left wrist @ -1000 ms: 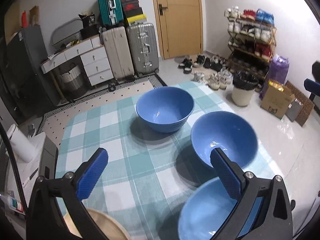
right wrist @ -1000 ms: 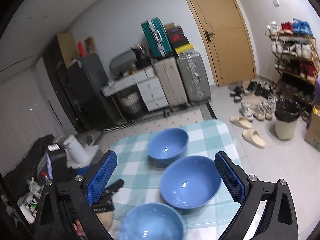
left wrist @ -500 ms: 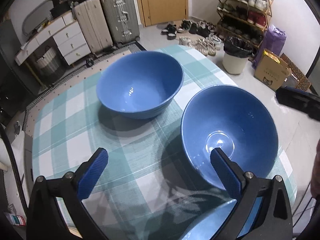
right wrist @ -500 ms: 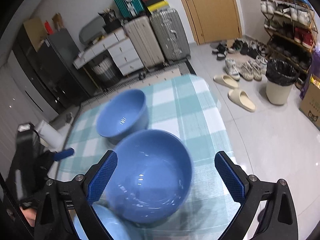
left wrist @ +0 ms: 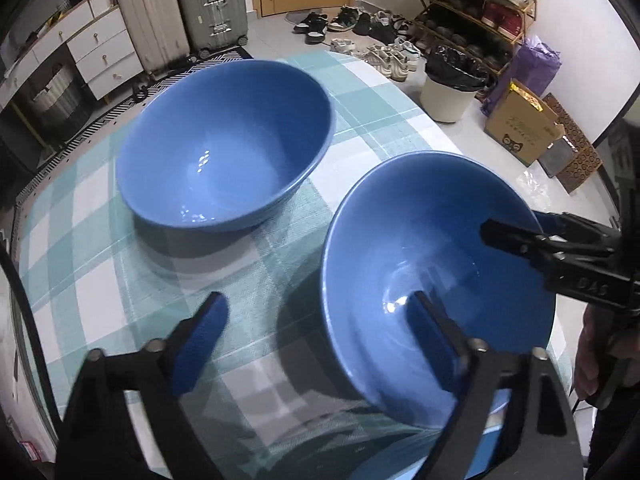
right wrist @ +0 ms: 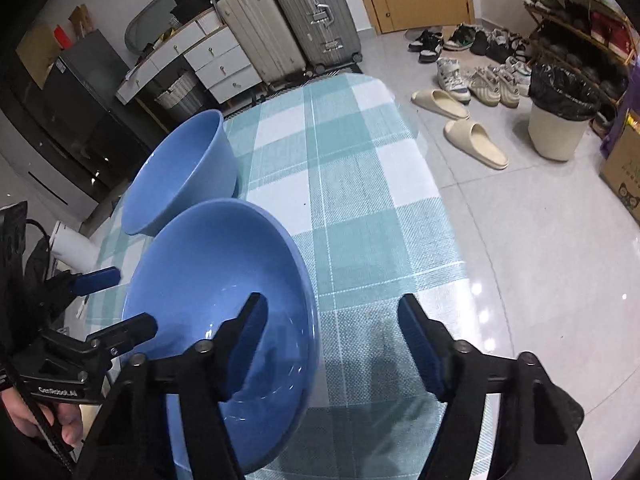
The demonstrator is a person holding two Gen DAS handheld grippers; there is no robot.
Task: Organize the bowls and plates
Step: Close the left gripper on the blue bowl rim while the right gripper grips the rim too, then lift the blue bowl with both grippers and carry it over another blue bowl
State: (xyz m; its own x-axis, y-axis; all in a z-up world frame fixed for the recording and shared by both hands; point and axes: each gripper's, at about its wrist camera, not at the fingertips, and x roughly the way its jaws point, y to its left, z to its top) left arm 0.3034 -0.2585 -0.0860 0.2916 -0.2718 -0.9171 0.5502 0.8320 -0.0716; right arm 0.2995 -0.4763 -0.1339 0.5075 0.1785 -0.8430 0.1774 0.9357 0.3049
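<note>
My left gripper [left wrist: 320, 328] and my right gripper [right wrist: 332, 336] are both spread, each straddling one side of the rim of the near blue bowl [left wrist: 436, 264] at the table's [right wrist: 352, 184] right edge. A second blue bowl [left wrist: 224, 144] sits just beyond it, toward the far edge

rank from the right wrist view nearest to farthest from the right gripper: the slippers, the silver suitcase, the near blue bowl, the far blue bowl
1. Near blue bowl, with the right gripper straddling its rim.
2. Far blue bowl, beyond it to the left.
3. Slippers, on the floor, right of the table.
4. Silver suitcase, against the back wall.
</note>
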